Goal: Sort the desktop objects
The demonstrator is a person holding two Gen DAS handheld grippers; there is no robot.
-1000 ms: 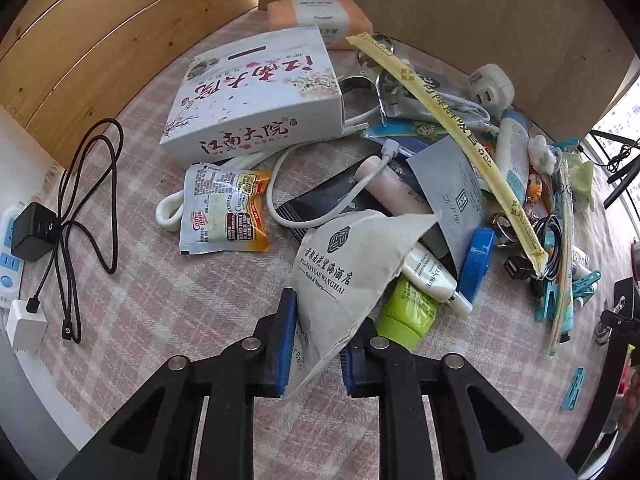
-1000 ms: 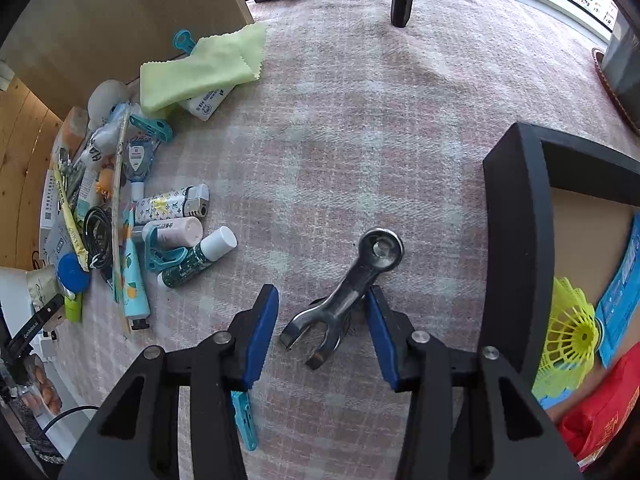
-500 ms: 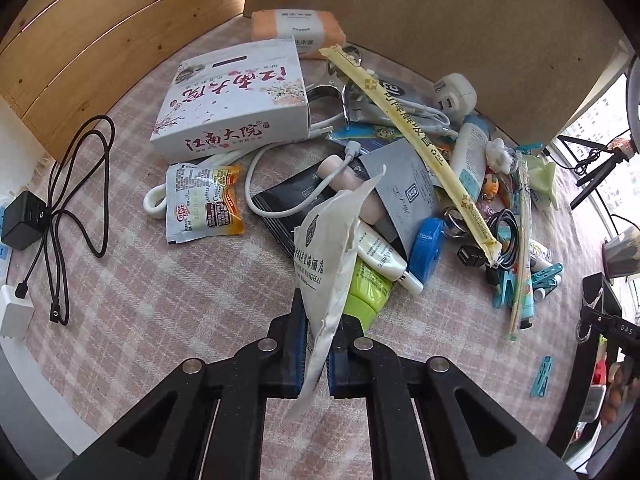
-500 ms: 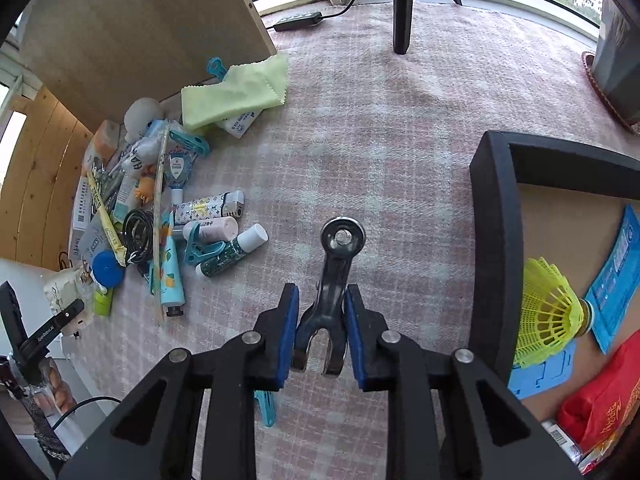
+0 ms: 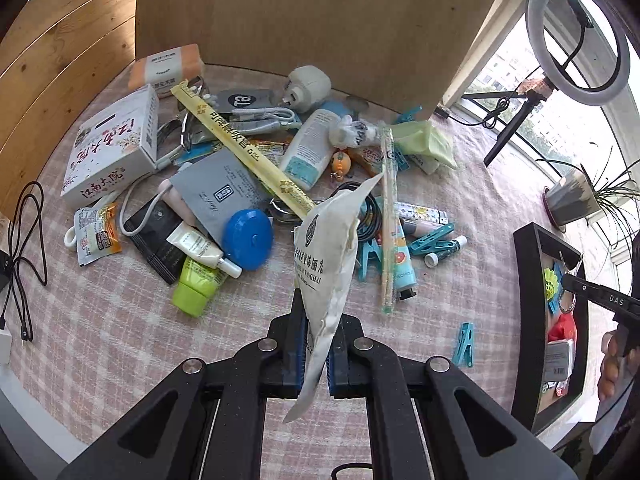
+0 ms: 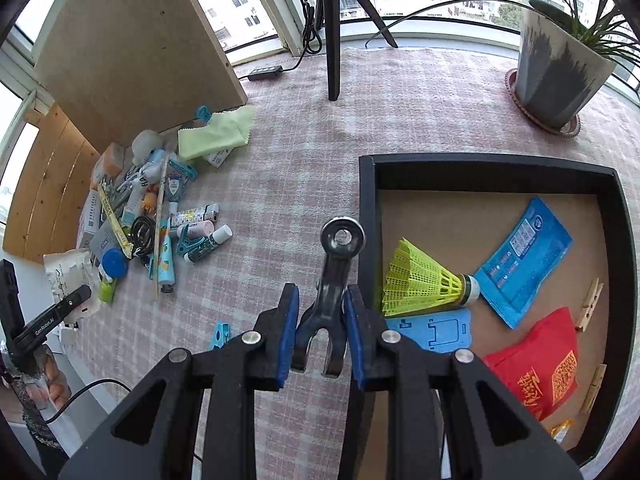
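We are tilting both grippers steeply down over the pink checked tablecloth (image 6: 288,152). Our left gripper (image 5: 316,344) is pinching a flat, off-white cloth pouch (image 5: 326,264) between its blue pads, jaws nearly together, and the crumpled pouch with dark printed lettering is hanging clear of the cloth, just on the black tray's side of the clutter pile. Our right gripper (image 6: 322,332) is clamping a dull grey metal wrench (image 6: 334,280) by its shank, jaws narrow, forked end toward the camera and ring end pointing away, right beside the left wall of the black tray (image 6: 366,208). Only the right wrist view is showing us the tray's brown floor, where a yellow mesh shuttlecock (image 6: 424,284), a glossy blue sachet (image 6: 524,256), a blue plastic stand (image 6: 436,330), a red foil packet (image 6: 544,364) and wooden pegs are lying; it is also showing a grey plant pot (image 6: 560,72) beyond the tray. Only the left wrist view is giving us the pile in detail, well left of the tray: a white printed carton (image 5: 116,148), a round blue case (image 5: 248,238), a lime green tube (image 5: 198,280), a long yellow paper sleeve (image 5: 244,148) and a ring light (image 5: 576,36) far behind. A small teal clip (image 5: 464,344) is lying near the tray, though whether it is plastic we are only guessing.
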